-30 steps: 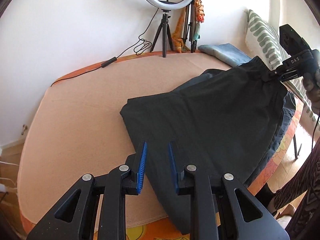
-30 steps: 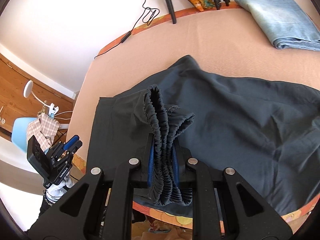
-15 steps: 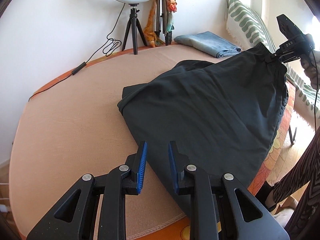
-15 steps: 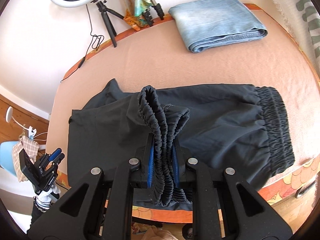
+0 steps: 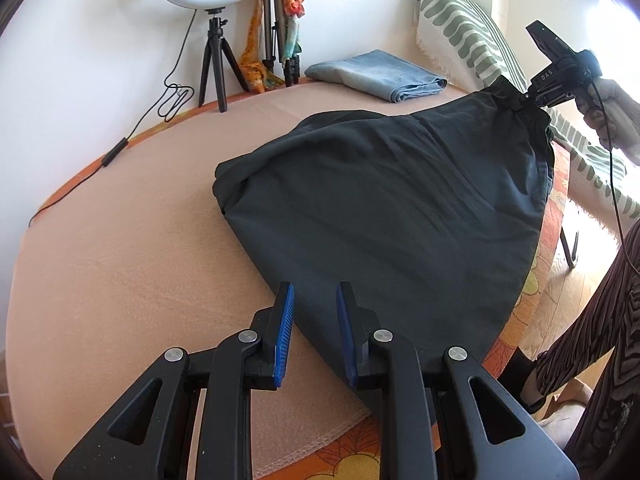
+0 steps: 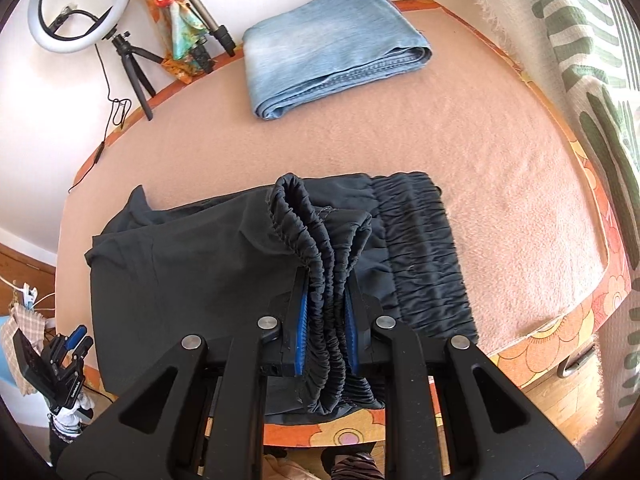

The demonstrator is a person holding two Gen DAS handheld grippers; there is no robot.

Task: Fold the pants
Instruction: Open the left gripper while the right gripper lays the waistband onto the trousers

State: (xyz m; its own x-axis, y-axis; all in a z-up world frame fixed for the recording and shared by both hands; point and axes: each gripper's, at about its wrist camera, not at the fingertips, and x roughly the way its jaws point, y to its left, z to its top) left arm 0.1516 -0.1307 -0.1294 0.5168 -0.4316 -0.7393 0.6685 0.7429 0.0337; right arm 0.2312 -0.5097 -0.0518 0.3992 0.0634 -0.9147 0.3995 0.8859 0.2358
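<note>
The dark pants (image 5: 384, 208) lie spread over the near right part of a bed covered with a peach blanket (image 5: 120, 272), one edge draping over the bed's near side. The right gripper (image 6: 326, 312) pinches a bunched stretch of the elastic waistband (image 6: 420, 248), lifting that gathered fabric off the blanket while the rest of the waistband lies flat beside it. The left gripper (image 5: 314, 328) hovers just above the pants' near edge with its jaws a little apart and nothing between them.

The cloth looks thin, light and limp: it sags and creases wherever it is not supported, so it should follow a pull readily but will not keep a shape by itself. The ruched waistband is the thickest, grippiest part and a sound place to hold; the leg end at the far left, where the fabric is rumpled, seems the natural second hold for bringing the two ends together. The fuzzy blanket probably drags a little on the cloth, which helps it stay put once laid.

At the far side a folded pair of jeans (image 6: 332, 40) rests on the bed, and a ring light on a tripod (image 5: 204, 4) stands against the white wall; a green-patterned throw (image 5: 460, 28) hangs at the right.
</note>
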